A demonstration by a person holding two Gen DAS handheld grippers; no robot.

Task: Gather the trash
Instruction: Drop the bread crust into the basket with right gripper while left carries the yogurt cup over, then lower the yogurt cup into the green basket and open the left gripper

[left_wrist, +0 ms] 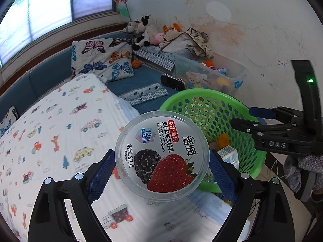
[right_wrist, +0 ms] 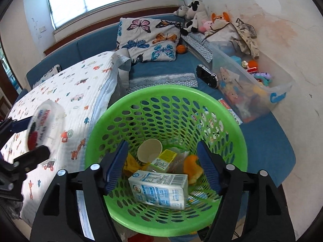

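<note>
We hold the yogurt tub (left_wrist: 162, 154) pinched between the blue pads of our left gripper (left_wrist: 161, 173), lifted over the printed quilt (left_wrist: 60, 133) beside the green basket (right_wrist: 238, 133). Our right gripper (right_wrist: 162, 165) hangs spread wide over the basket's mouth, gripping nothing. Inside lie a milk carton (right_wrist: 159, 187), a paper cup (right_wrist: 149, 150), a small yellow carton (right_wrist: 163, 158) and something orange (right_wrist: 191, 167). Past the basket's far rim stands a clear toy bin (right_wrist: 252, 88) against the wall.

The round green perforated plastic basket (right_wrist: 165, 109) gapes wide open on top, mouth unobstructed. Its floor is crowded: a white milk carton (right_wrist: 159, 187), paper cup (right_wrist: 149, 150) and orange peel (right_wrist: 191, 167). The clear plastic toy bin (right_wrist: 260, 88) hems its far side.
</note>
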